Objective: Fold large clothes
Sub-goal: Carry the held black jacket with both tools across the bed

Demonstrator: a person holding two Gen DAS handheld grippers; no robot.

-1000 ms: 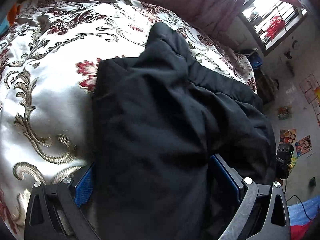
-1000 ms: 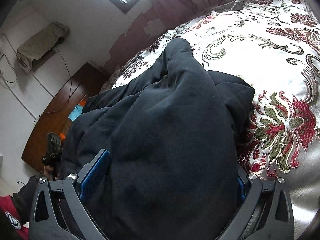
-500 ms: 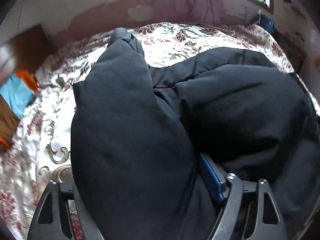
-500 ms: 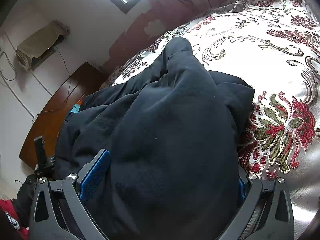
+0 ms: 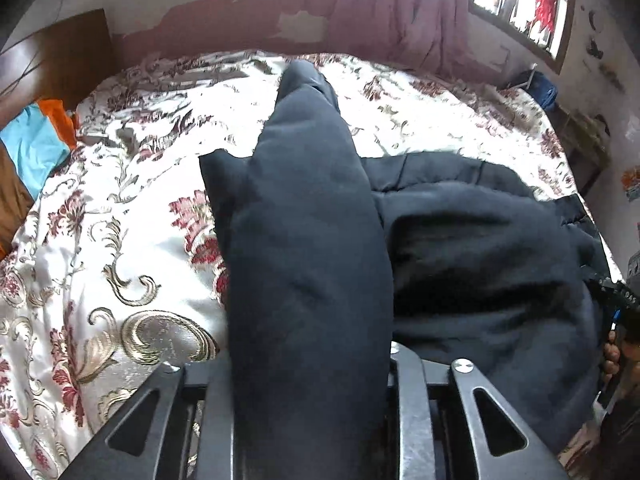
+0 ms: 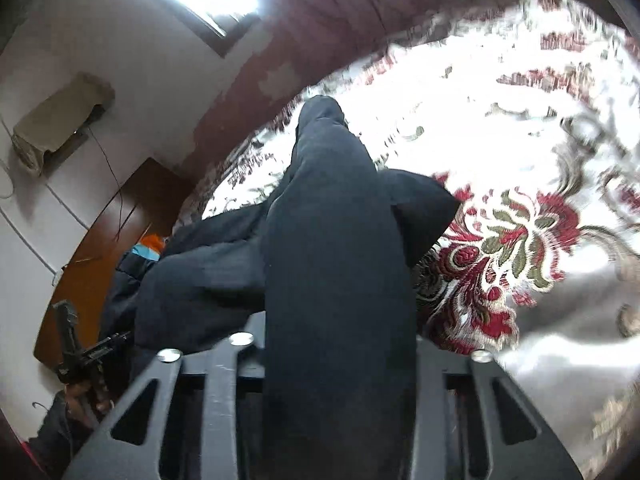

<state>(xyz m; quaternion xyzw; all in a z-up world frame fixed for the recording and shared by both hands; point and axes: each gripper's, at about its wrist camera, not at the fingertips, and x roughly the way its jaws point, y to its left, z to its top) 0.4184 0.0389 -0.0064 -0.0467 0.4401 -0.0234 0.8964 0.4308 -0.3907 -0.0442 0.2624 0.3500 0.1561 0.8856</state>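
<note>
Left wrist view: the left gripper [image 5: 310, 376] has just been closing its jaws, and they now pinch a thick ridge of the large black padded garment [image 5: 472, 248]. A second ago the cloth lay slack between wide jaws; now it bunches into a taut fold running away from the camera toward the far side of the bed. The rest of the garment spreads in soft quilted heaps to the right, on the cream satin bedspread with red flowers and gold scrolls [image 5: 120, 280]. The other hand-held gripper shows at the right edge, partly cut off.

Right wrist view: the right gripper [image 6: 340, 364] has likewise just been closing; its jaws clamp a similar raised ridge of the garment. One corner of cloth juts out to the right over a red flower. The bedspread is motion-blurred at the far right.

Judgement: both edges now seem secured, so a lift to carry one part over another looks ready. The padding is bulky and may slump or slip out.
</note>
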